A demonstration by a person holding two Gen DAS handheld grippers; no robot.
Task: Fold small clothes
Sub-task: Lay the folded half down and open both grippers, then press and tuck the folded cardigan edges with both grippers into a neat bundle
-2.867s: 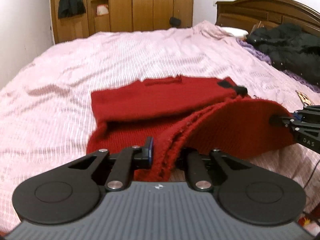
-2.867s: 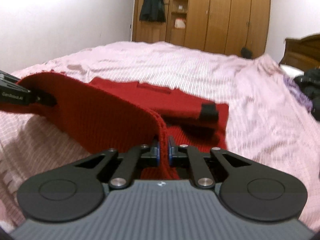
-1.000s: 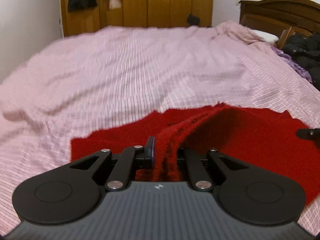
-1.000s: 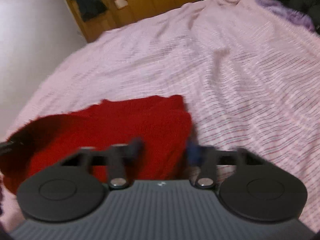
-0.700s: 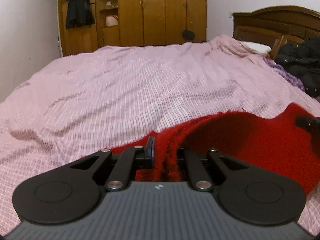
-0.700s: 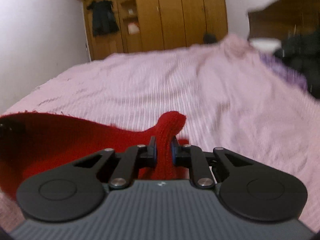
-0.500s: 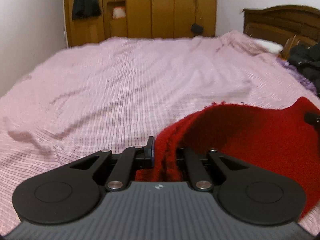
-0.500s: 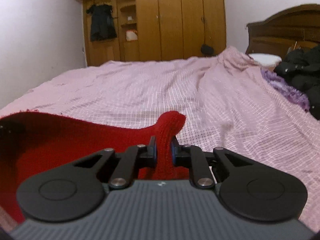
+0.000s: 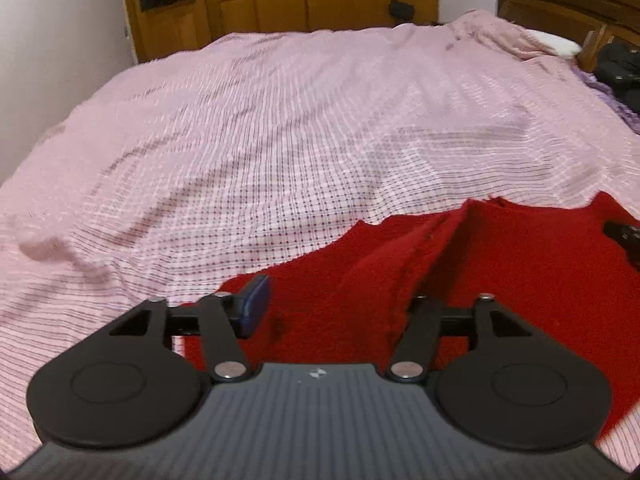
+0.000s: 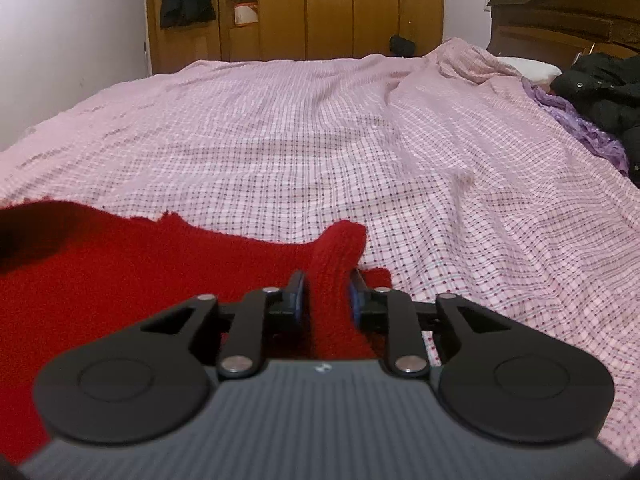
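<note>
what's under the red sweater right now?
The red sweater lies on the pink checked bedspread, which shows around its edges. Anything directly beneath the knit is covered and cannot be seen.

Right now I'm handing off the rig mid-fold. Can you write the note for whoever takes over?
Left claw: jaws opening, pads off the red sweater, whose folded edge lies between them.
Right claw: jaws opening, a pinched ridge of sweater between the pads.
Sweater lies at the near edge of the pink bedspread.
Done: sweater laid down in a fold.
Left: free both claws, check and flatten the fold.
</note>
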